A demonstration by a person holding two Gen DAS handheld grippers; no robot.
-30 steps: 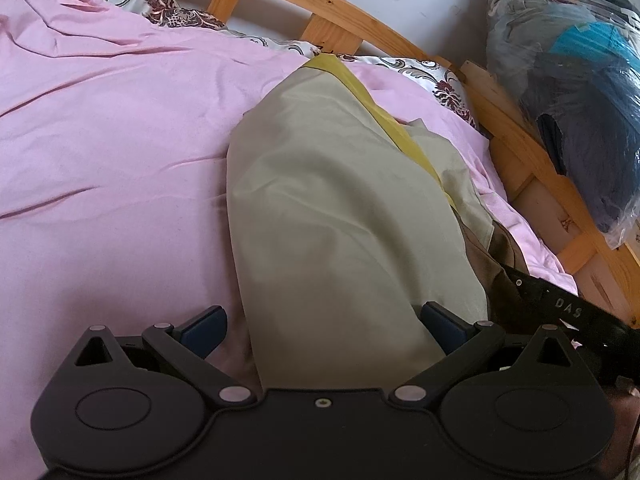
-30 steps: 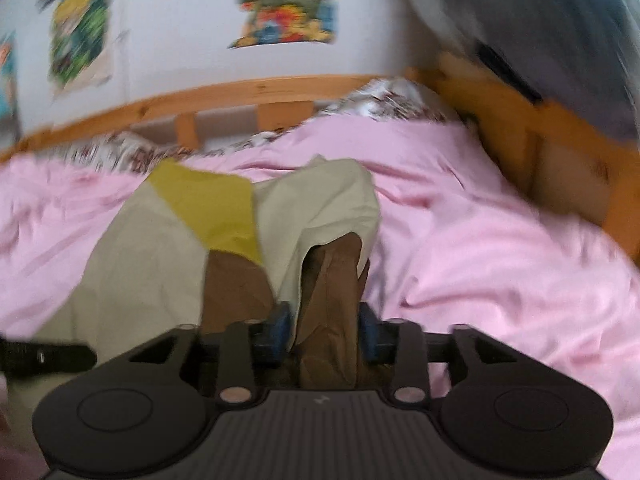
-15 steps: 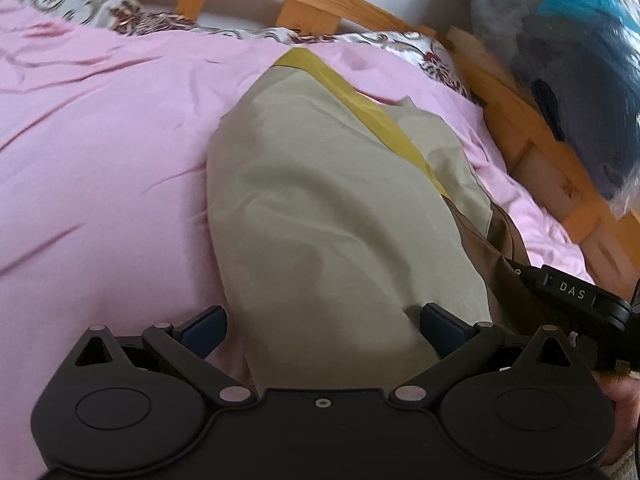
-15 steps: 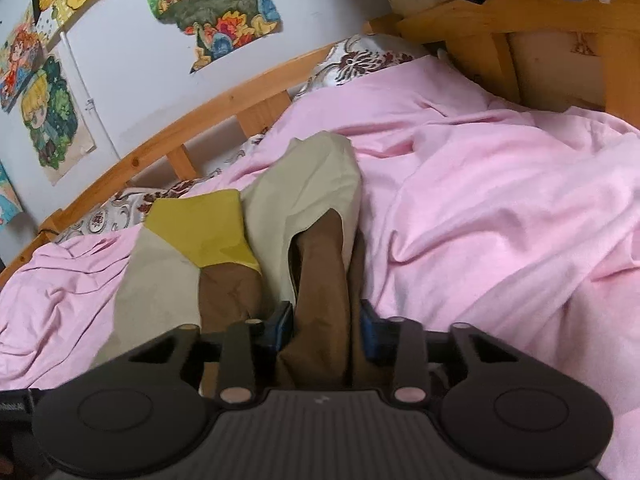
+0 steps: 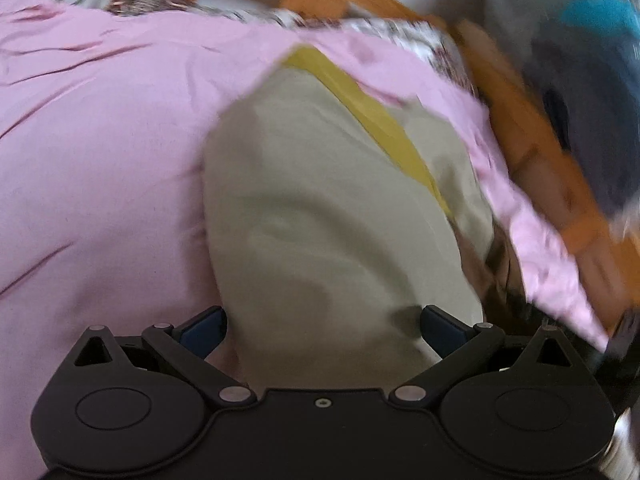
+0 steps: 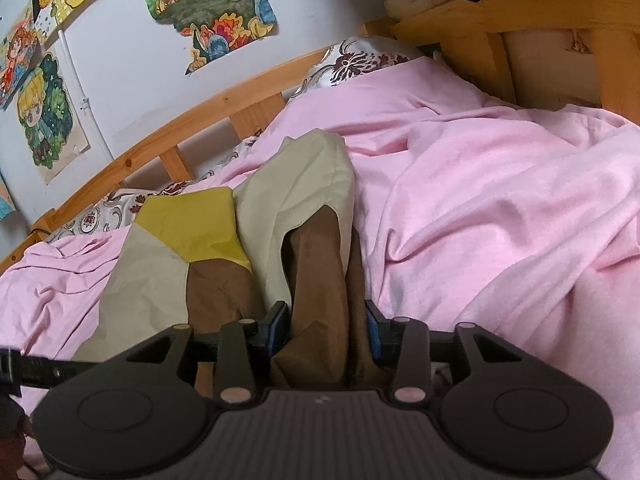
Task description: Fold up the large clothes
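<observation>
Both tools are matte black plastic. The left gripper (image 5: 322, 330) has two round side discs behind its fingers, silver pivot pins on angled link arms, one small screw at the centre, and dark blue pads (image 5: 202, 330). The right gripper (image 6: 326, 326) has a ribbed centre plate and brighter blue pads (image 6: 374, 326).

pink sheet (image 6: 500, 184) | wooden bed frame (image 6: 168, 124) | patterned pillow (image 6: 360, 60) | wall drawings (image 6: 216, 4) (cartoon figures)
</observation>
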